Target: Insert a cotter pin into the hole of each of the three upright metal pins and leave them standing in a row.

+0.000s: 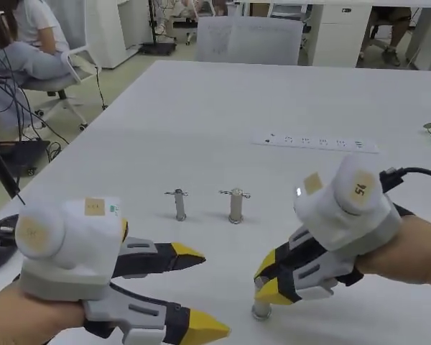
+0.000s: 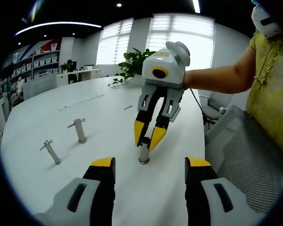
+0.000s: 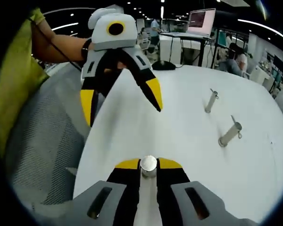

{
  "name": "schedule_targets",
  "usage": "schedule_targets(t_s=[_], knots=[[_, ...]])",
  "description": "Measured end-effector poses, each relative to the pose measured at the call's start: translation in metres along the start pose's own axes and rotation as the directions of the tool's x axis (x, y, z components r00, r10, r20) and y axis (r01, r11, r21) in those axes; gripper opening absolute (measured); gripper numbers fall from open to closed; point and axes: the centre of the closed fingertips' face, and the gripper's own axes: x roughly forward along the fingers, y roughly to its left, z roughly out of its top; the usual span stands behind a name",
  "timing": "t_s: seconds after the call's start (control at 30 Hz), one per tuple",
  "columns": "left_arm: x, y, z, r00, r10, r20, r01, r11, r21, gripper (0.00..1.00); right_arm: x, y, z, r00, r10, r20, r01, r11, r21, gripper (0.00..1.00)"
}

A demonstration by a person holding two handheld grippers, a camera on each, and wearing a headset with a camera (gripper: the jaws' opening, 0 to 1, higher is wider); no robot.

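Clamping the third pin nearest the person in the head view, the right gripper grips it; pin one and pin two stand cottered beyond. Left gripper view: the left gripper gapes, holding nothing. Right gripper view: jaws pinch the third pin's top. Next, I'd guess, its cotter needs threading.

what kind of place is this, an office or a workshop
Probably an open-plan office or lab rather than a workshop: a large white table with a power strip on it, an office chair at its far end, and a lit monitor on a desk beyond.
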Motion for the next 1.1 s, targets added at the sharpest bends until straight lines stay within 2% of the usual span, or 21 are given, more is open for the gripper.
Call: schedule_targets(t_s=[0.2,0.47,0.53,0.6,0.73,0.9,1.1], knots=[[0.006,-0.001,0.001,0.9998,-0.019,-0.008,0.019,1.000,0.006,0.58,0.000,0.008,-0.002,0.9997,0.024,0.010,-0.024,1.000,-0.018,0.12],[0.011,0.000,0.003,0.9993,-0.030,-0.021,0.030,0.999,0.018,0.57,0.003,0.011,-0.002,1.0000,0.005,-0.005,-0.005,1.000,-0.024,0.16],[0.011,0.000,0.004,0.9991,-0.032,-0.026,0.033,0.999,0.023,0.57,0.003,0.011,-0.001,1.0000,-0.005,0.004,0.005,1.000,-0.021,0.21],[0.012,-0.001,0.004,0.9989,-0.036,-0.030,0.037,0.999,0.025,0.57,0.002,0.011,-0.001,0.9999,-0.009,0.012,0.009,1.000,-0.018,0.21],[0.014,-0.003,0.006,0.9982,-0.042,-0.042,0.043,0.998,0.035,0.57,-0.001,0.010,-0.008,0.9997,-0.025,-0.008,0.025,0.999,-0.025,0.22],[0.021,-0.006,0.009,0.9970,-0.050,-0.058,0.053,0.997,0.049,0.56,-0.009,0.011,-0.012,0.9989,-0.048,0.004,0.048,0.999,-0.012,0.23],[0.028,-0.008,0.014,0.9966,-0.052,-0.064,0.056,0.997,0.060,0.54,-0.031,0.007,-0.018,0.9948,-0.099,0.024,0.099,0.995,0.020,0.23]])
